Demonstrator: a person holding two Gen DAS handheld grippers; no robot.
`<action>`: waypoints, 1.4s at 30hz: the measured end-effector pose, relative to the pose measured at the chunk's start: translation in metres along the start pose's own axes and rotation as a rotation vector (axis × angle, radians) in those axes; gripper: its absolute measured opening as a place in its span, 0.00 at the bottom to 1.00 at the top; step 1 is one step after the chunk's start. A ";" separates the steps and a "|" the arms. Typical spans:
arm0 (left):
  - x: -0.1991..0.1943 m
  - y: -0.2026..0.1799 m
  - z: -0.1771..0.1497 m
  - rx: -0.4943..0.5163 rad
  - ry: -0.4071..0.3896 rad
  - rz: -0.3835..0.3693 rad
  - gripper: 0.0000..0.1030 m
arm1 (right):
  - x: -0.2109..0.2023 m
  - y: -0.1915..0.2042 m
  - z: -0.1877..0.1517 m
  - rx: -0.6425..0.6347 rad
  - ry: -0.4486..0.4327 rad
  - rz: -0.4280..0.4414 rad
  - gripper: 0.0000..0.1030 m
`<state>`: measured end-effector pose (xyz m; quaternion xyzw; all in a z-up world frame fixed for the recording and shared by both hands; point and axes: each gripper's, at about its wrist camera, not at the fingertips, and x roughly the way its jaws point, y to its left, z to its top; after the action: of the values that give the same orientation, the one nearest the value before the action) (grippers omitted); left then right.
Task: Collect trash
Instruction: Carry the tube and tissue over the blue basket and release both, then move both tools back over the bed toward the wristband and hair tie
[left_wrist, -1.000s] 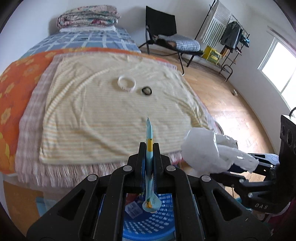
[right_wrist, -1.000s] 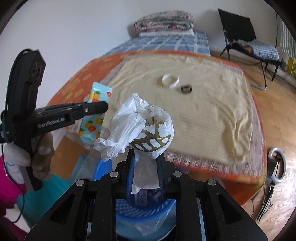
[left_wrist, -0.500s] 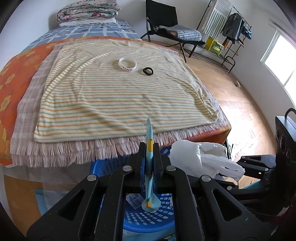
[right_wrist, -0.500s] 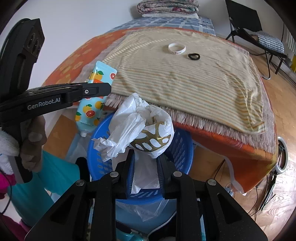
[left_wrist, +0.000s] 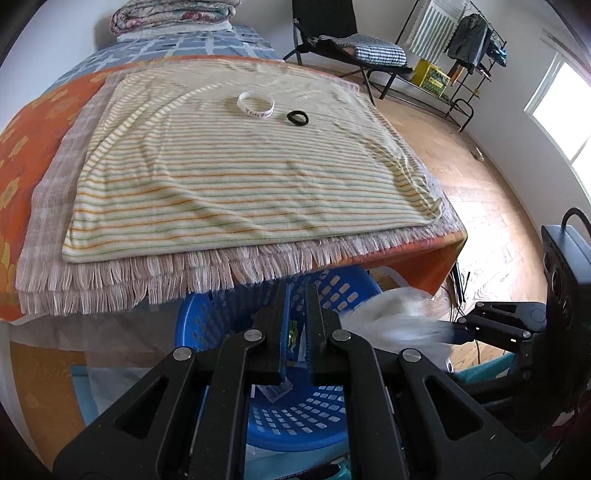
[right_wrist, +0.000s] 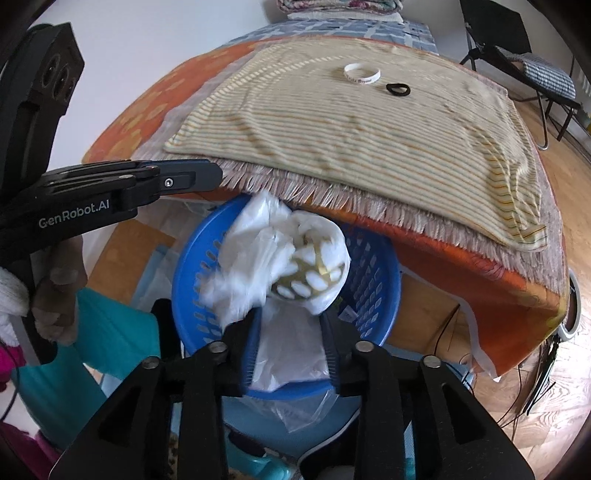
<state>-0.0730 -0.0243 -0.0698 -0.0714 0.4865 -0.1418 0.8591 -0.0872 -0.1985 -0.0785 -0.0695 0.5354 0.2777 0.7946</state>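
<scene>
looking through the left wrist camera, i read no clear text: the white wristband (left_wrist: 255, 104) on the striped blanket (left_wrist: 240, 177) carries dark lettering too small to make out, and a black hair tie (left_wrist: 297, 118) lies just beside it. my left gripper (left_wrist: 295, 291) points down over the blue basket (left_wrist: 343, 291) with its jaws drawn nearly together, only a slim gap between them and nothing gripped that i can see. to its right the white plastic bag (left_wrist: 391, 321) shows as a blurred, crumpled lump at the tip of the right gripper (left_wrist: 461, 328), over the basket's rim.

switching to the right wrist camera, the side of the left gripper (right_wrist: 210, 175) reads "genrobot.ai" in white, with a hand (right_wrist: 55, 291) on its grip. the bag (right_wrist: 280, 251) is crumpled, thin and white, with a gold leaf-like print on its rounded side. it sits above the basket (right_wrist: 373, 266), which stands under the bed's fringed edge. my right gripper (right_wrist: 290, 314) is opening, and the bag's lower part hangs loosely between the jaws. the wristband (right_wrist: 362, 74) lettering stays unreadable here too.
</scene>
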 end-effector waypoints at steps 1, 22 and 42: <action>0.000 0.000 0.000 -0.002 0.000 0.003 0.04 | 0.002 0.000 0.000 -0.001 0.008 0.002 0.41; -0.009 -0.005 0.007 0.039 -0.059 0.073 0.58 | 0.004 -0.009 0.002 0.043 0.026 -0.020 0.60; -0.007 -0.016 0.028 0.076 -0.064 0.090 0.70 | -0.003 -0.029 0.020 0.094 -0.015 -0.053 0.65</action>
<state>-0.0558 -0.0380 -0.0454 -0.0211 0.4558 -0.1192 0.8818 -0.0563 -0.2159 -0.0730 -0.0442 0.5400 0.2314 0.8081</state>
